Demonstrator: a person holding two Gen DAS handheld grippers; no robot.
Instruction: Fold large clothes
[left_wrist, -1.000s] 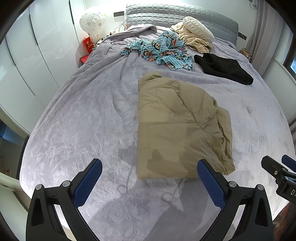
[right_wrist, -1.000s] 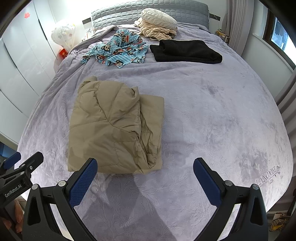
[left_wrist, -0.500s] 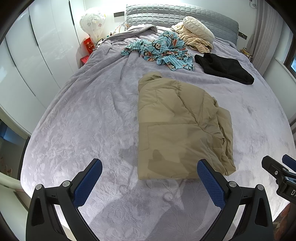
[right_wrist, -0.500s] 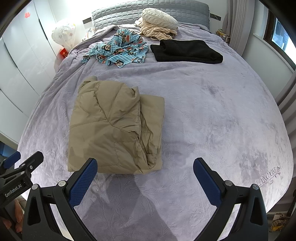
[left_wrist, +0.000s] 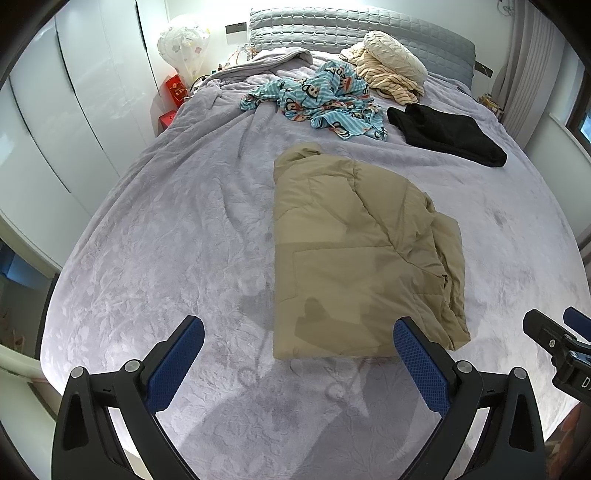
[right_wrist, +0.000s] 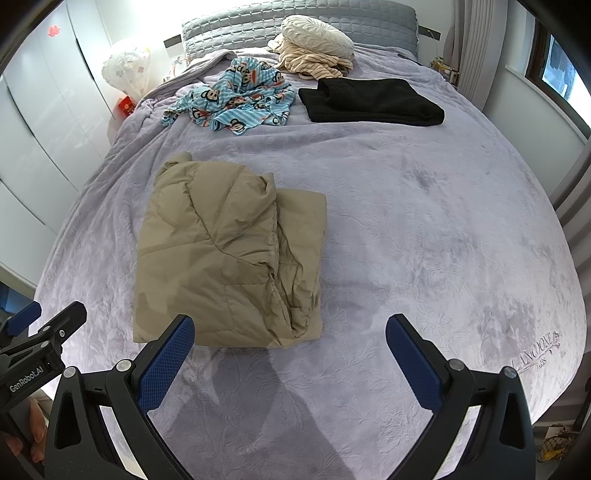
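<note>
"GenRobot.AI" is printed in white on the black body of the left gripper (right_wrist: 44, 354) at the right wrist view's lower left, and the lavender bedspread (right_wrist: 443, 221) bears embroidered lettering near its lower right corner, roughly "LANCOONE", with smaller illegible letters beneath.

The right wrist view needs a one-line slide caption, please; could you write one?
Open right gripper hovers over a grey bedspread, near a folded tan puffer jacket.

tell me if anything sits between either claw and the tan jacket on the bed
Nothing visible does. Only bare purple bedspread lies between the open left claw and the tan jacket, and likewise for the open right claw. The blue patterned cloth and black garment lie beyond the jacket.
</note>
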